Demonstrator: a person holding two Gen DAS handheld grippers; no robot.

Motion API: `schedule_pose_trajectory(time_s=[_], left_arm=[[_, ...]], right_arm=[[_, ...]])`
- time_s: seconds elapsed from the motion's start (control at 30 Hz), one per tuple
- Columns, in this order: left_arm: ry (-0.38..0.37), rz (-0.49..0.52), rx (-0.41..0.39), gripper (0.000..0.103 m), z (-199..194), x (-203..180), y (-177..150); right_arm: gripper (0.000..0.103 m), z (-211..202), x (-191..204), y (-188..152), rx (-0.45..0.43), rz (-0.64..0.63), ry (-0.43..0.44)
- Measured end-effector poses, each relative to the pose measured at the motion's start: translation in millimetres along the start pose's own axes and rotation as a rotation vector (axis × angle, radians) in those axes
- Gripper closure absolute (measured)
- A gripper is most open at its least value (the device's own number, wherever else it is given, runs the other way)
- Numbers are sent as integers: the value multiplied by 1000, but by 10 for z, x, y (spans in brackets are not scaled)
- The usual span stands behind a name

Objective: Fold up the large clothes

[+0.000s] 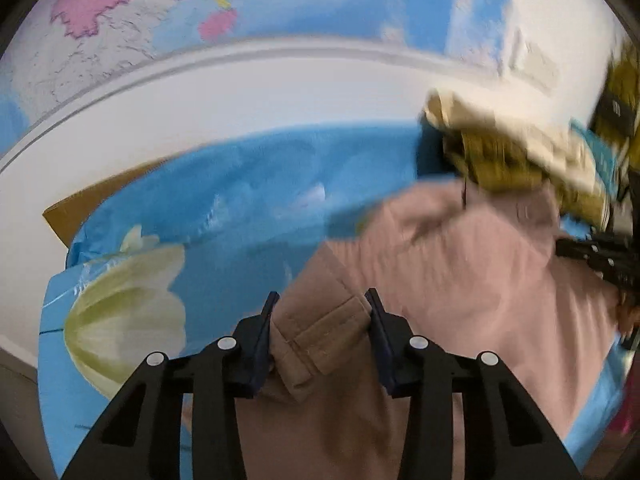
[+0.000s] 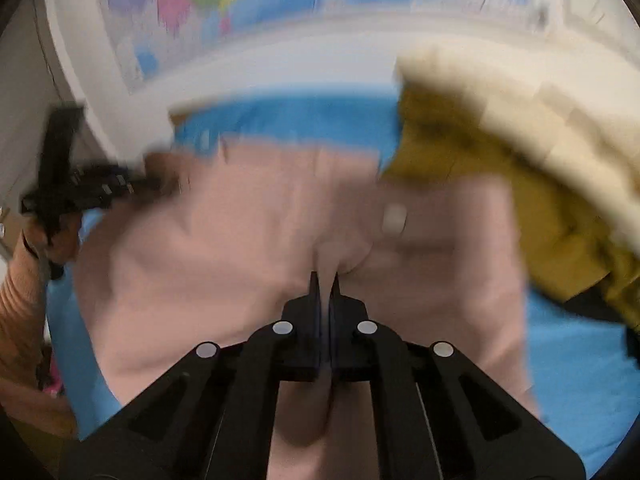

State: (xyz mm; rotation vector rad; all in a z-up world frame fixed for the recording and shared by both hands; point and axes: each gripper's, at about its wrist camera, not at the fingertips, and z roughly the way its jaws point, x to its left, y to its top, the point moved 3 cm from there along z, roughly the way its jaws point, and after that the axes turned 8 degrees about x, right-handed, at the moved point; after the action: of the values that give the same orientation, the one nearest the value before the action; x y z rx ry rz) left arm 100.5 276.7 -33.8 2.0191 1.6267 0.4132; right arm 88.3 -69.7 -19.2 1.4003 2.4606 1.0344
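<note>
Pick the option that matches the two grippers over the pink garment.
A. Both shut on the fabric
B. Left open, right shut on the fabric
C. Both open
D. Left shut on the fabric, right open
B: the left gripper has its jaws spread apart over the pink garment, while the right gripper has its jaws pinched together on a fold of it.

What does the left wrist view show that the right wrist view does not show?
Only the left wrist view shows a white flower print on the blue sheet, a button flap on the pink garment, and the open left gripper astride that flap.

Only the right wrist view shows the right gripper shut on a fold of the pink garment, and an orange ribbed sleeve.

Both show the pink garment, the blue sheet, a yellow-and-cream clothes pile and a wall map.
</note>
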Motion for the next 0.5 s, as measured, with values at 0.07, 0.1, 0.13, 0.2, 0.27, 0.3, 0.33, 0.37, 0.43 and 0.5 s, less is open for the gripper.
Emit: schedule_pose_trajectory(time_s=[0.07,0.1,0.13,0.2,0.27,0.3,0.33,0.37,0.43,0.5], left_arm=[[-11,-58,-14,62,6,105,153],[8,-73,2,57,61,143,194],[45,-86,22,47,132,177,224],[151,-125,105,28,323,302,251],[105,-169,144,31,397,402,220],[78,-192,134,31,362,454,182],[64,-201,116,30,304,487,145],[49,-199,103,30,252,503,114],[13,-186,66,27,101,526,-8],[0,-161,47,26,-32,496,-138]], right_arm=[[101,-47,-15,69,-36,1,-31],[101,35,-21,75,-20,-6,-65],[101,129,-29,67,6,-7,-80],[100,422,-102,-16,96,15,-105],[98,489,-167,-85,111,38,-96],[98,471,-174,-99,101,49,-90],[95,433,-190,-105,88,62,-82],[89,403,-191,-112,79,68,-74],[77,312,-235,-116,59,93,-41],[63,187,-276,-117,34,109,-5]])
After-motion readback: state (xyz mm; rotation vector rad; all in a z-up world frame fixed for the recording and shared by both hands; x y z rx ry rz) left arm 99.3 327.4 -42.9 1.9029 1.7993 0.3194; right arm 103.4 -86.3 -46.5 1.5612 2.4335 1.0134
